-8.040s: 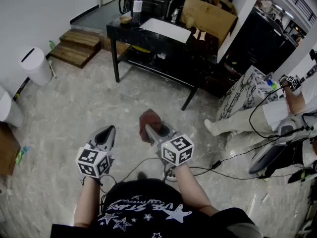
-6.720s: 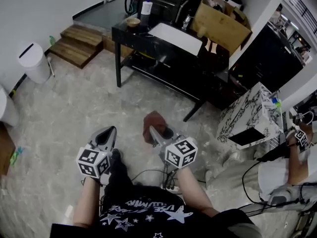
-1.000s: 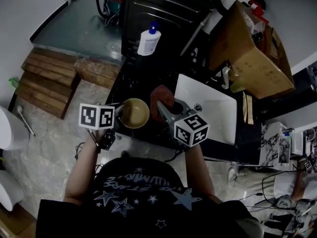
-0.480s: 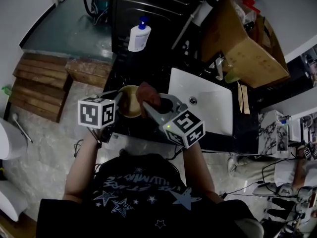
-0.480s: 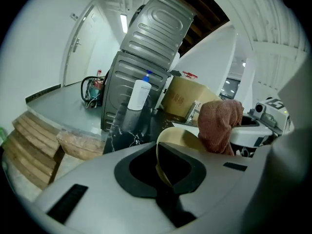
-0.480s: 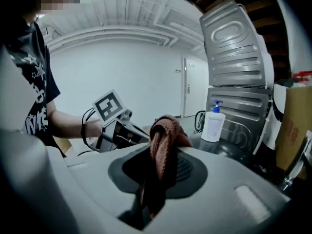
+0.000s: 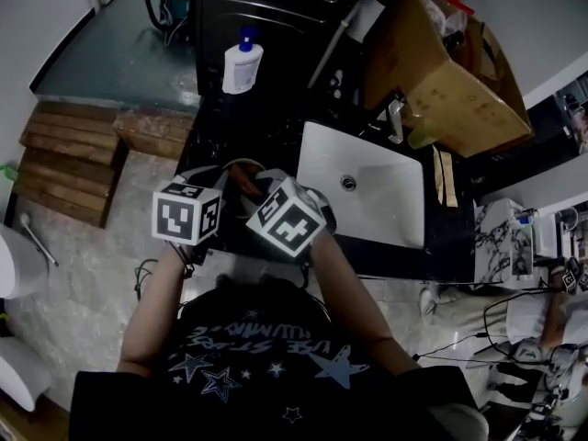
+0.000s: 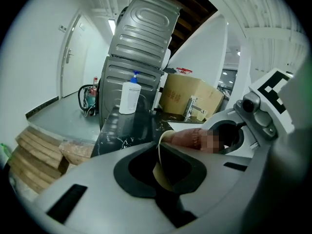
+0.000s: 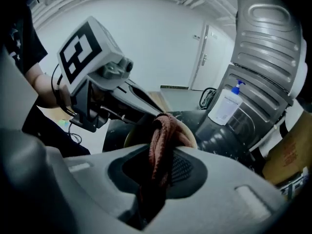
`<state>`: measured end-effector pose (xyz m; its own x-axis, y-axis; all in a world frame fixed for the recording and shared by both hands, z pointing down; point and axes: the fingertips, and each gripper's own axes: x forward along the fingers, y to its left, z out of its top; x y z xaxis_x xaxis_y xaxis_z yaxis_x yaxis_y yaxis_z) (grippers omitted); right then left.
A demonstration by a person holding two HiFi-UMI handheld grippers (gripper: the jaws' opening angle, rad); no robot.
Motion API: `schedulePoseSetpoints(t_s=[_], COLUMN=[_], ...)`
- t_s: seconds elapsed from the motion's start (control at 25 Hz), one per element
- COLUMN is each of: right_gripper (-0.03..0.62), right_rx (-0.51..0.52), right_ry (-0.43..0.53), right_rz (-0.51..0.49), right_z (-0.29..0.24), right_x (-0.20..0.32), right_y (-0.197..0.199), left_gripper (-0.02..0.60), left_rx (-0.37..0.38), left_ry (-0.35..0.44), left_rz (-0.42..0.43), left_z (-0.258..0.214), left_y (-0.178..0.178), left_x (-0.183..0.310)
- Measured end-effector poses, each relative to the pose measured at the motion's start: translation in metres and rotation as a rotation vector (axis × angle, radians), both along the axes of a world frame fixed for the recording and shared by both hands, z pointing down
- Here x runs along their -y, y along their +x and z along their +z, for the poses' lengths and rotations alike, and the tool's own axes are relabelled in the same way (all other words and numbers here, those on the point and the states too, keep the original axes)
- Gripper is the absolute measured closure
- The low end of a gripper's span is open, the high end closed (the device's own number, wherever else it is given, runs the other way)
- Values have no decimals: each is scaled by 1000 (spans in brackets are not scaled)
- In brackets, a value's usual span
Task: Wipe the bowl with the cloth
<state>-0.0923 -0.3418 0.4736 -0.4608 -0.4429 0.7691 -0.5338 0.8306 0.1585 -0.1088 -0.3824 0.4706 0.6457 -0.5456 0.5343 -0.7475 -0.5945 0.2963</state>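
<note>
a dark marble counter (image 7: pixel 276 131) runs in front of you, with a white sink (image 7: pixel 367 186) set in it. a soap bottle (image 7: pixel 236 65) stands well back and to the left of the sink, and a cardboard box (image 7: pixel 441 81) sits behind it.

the bowl (image 8: pixel 164 170) is just left of the sink, between your two hands. from above, the marker cubes hide most of it.

your left gripper (image 8: pixel 158 152) is pinched tight on the bowl's thin rim, one jaw inside the wall and one outside. your right gripper (image 9: pixel 158 155) is clamped on the reddish cloth (image 9: pixel 165 128). the cloth bunches out past the tips and sits at the bowl's mouth; how deep it reaches i can't tell.

this looks like the start of the wipe itself, so here is how to do it well:

- **lead with the cloth.** let the loose wad meet the inner wall, not the hard jaw tips.
- **sweep in a circle.** go around the wall and then across the bottom. roll your left wrist to bring each unwiped part toward the cloth.
- **push toward the left jaws.** that grip is on a narrow edge, so a push away from it will likely make the bowl pivot or slip.
- **press lightly.** light pressure should stop the cloth dragging out of the right jaws.
- **work left of the sink.** stay low over the counter in case the bowl drops.
</note>
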Motion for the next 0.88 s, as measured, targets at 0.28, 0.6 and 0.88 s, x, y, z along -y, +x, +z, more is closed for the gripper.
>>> schedulePoseSetpoints(t_s=[0.28, 0.6, 0.88], right_gripper=[526, 526, 526], right_rx=[116, 196, 50], right_ry=[-126, -171, -93], right_rz=[35, 137, 115], right_z=[9, 12, 12], right_x=[14, 32, 35], right_y=[4, 26, 42], left_gripper=[558, 558, 558], left_rx=[-16, -6, -22], left_ry=[0, 12, 22], left_rz=[-59, -111, -150], left_z=[-6, -5, -7], left_y=[12, 21, 24], left_x=[-5, -1, 3])
